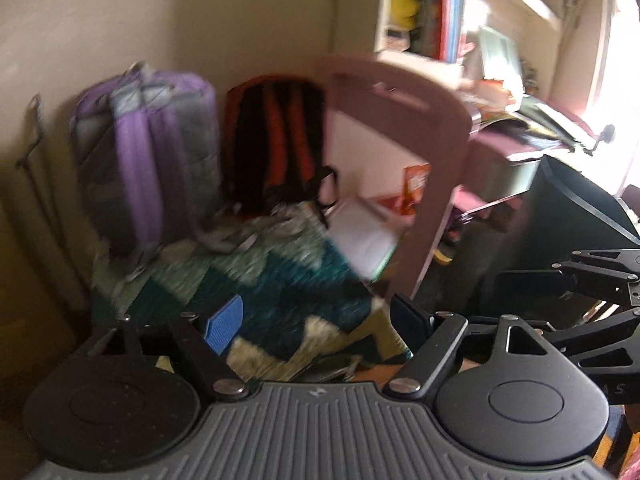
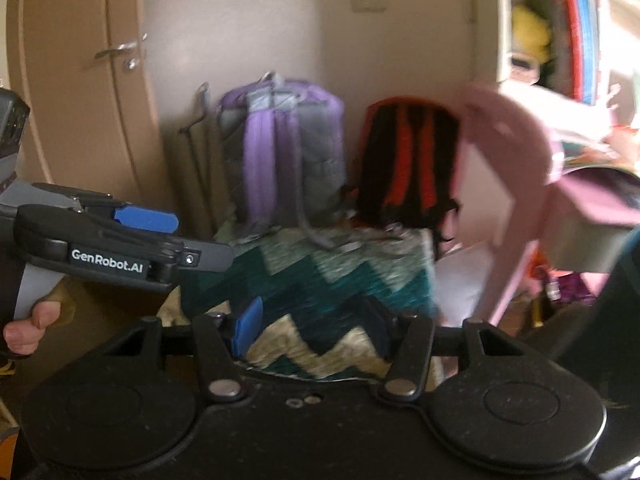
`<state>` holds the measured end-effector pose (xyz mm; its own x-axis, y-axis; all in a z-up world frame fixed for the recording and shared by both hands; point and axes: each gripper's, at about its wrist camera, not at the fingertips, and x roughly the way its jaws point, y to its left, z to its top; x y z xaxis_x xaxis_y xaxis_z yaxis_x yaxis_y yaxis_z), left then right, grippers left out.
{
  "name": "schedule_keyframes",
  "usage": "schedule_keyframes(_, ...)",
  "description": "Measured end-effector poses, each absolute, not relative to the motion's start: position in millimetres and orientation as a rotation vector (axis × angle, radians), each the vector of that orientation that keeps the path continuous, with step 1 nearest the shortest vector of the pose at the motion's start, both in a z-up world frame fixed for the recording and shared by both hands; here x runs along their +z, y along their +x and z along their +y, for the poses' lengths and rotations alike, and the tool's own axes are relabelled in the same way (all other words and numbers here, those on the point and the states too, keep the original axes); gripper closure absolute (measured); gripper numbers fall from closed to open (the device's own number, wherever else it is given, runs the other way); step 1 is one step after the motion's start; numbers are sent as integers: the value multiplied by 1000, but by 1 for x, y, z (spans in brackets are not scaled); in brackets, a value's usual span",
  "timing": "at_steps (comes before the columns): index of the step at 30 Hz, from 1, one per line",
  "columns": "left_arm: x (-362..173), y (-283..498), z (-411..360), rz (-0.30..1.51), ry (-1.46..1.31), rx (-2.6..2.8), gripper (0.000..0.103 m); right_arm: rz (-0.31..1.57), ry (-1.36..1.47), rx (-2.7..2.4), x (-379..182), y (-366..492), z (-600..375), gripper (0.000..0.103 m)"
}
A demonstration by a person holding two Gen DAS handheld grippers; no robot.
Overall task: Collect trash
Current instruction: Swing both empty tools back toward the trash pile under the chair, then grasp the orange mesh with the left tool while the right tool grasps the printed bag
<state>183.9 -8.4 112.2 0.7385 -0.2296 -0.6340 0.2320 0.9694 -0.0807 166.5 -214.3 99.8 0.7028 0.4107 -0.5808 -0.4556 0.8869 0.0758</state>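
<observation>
Nearest the lens, your left tongs (image 1: pixel 318 320) stand released. The blue pad and the dark finger are wide apart, with only the zigzag cloth (image 1: pixel 280 280) showing between them. Your right tongs (image 2: pixel 312 326) are likewise released, with nothing gripped.

- Both views are smeared by motion blur and edges are soft everywhere.
- Zigzag cloth, teal and cream: the largest thing ahead. Its near edge is cut off behind the tong housings in both views. You cannot tell whether it lies flat or is draped over something.
- Pink chair (image 1: pixel 400 92): right of the cloth, its legs partly hidden and its back badly blurred.
- Purple-grey backpack (image 1: pixel 148 160) and red-black backpack (image 1: pixel 276 140): upright against the wall, at the cloth's far edge.
- Shelf (image 1: pixel 440 12): books and a yellow item, washed out by window glare.
- Cluttered surface (image 1: pixel 516 140): behind the chair, its contents unreadable.
- Trash: nothing can be told for certain. The likeliest is loose white paper (image 1: pixel 364 236) at the cloth's right edge, beneath the chair, with an orange packet (image 1: pixel 416 188) just behind it. Both are too blurred to identify.

Only the right view shows the door (image 2: pixel 80 80) and your hand (image 2: pixel 28 328) on the left tongs' handle. Only the left view shows the orange packet and a dark bulky shape at far right that cannot be made out.
</observation>
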Motion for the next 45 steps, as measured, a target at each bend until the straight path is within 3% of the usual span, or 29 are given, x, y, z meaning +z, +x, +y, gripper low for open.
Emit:
schedule_keyframes(16, -33, 220, 129, 838, -93, -124, 21, 862, -165, 639, -52, 219, -77, 48)
schedule_keyframes(21, -91, 239, 168, 876, -135, -79, 3, 982, -182, 662, -117, 234, -47, 48)
schedule_keyframes(45, -430, 267, 253, 1324, -122, 100, 3, 1456, -291, 688, -438, 267, 62, 48)
